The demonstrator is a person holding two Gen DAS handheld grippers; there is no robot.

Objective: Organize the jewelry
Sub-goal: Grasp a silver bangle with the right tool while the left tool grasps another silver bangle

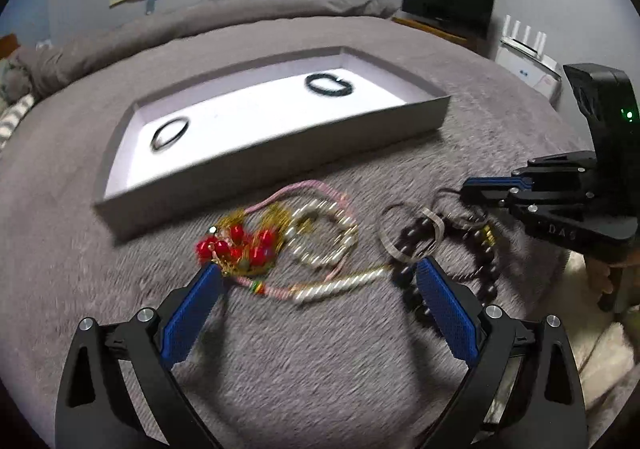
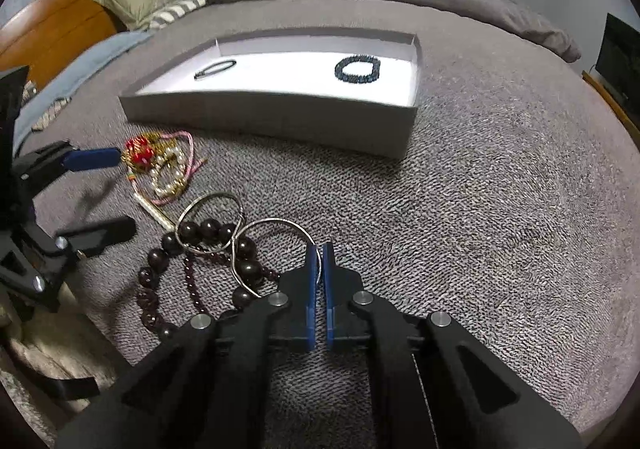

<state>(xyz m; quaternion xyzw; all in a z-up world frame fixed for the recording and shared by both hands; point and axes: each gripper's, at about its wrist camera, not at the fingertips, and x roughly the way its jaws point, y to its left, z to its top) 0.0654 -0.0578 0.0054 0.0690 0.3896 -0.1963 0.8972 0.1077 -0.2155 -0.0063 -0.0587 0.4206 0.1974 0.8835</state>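
Blue ribbed pads of right gripper (image 2: 319,249) pinched on thin silver bangle (image 2: 280,227), its hoop lying flat, leading left of tips. Second silver bangle (image 2: 212,223) links it, over dark wooden bead bracelet (image 2: 168,249). Left gripper (image 1: 318,269) wide open, holding nothing, above red-bead and pearl tangle (image 1: 280,241). Grey shallow box (image 2: 280,105) well ahead of tips, holding thin black band (image 2: 216,68) left, dark beaded bracelet (image 2: 357,69) right. Right arm likely carries bangle forward; linked hoop may drag.

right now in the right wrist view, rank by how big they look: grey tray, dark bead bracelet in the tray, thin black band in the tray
1. grey tray, by far.
2. dark bead bracelet.
3. thin black band, close in length but much slimmer.
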